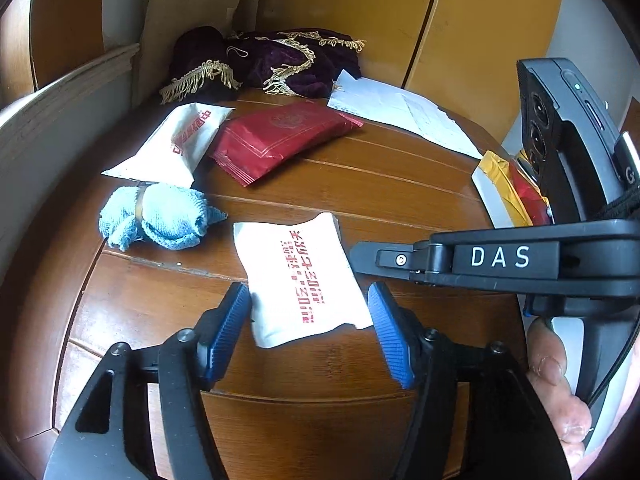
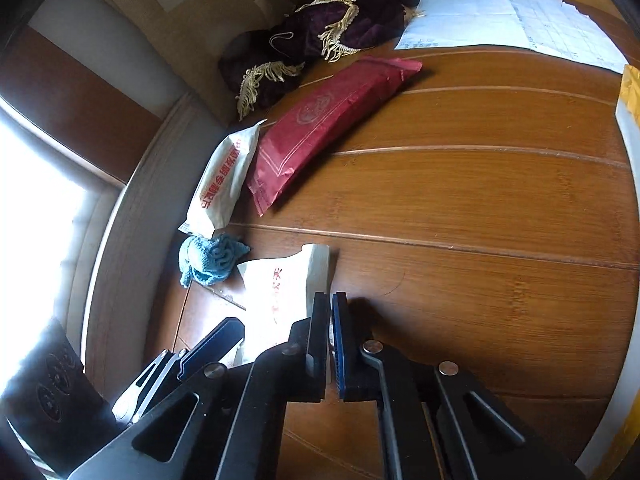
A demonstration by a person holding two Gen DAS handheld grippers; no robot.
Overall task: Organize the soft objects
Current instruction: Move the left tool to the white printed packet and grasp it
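Slippage is the main risk. The near white packet point(image 1: 300, 276) lies flat on the wooden desk point(image 1: 400, 184), between the spread blue pads of the left tongs point(image 1: 310, 320), which straddle its lower end without pinching it. The right tongs point(image 2: 331, 320) appear clamped on the packet's right edge, with only a thin strip between the pads. If that hold is as shallow as it looks, a lift could let the smooth wrapper slide out or swing. Closing the left tongs while the packet is held taut could crumple it. The blue cloth bundle point(image 1: 156, 216) sits near the left pad and could get nudged.
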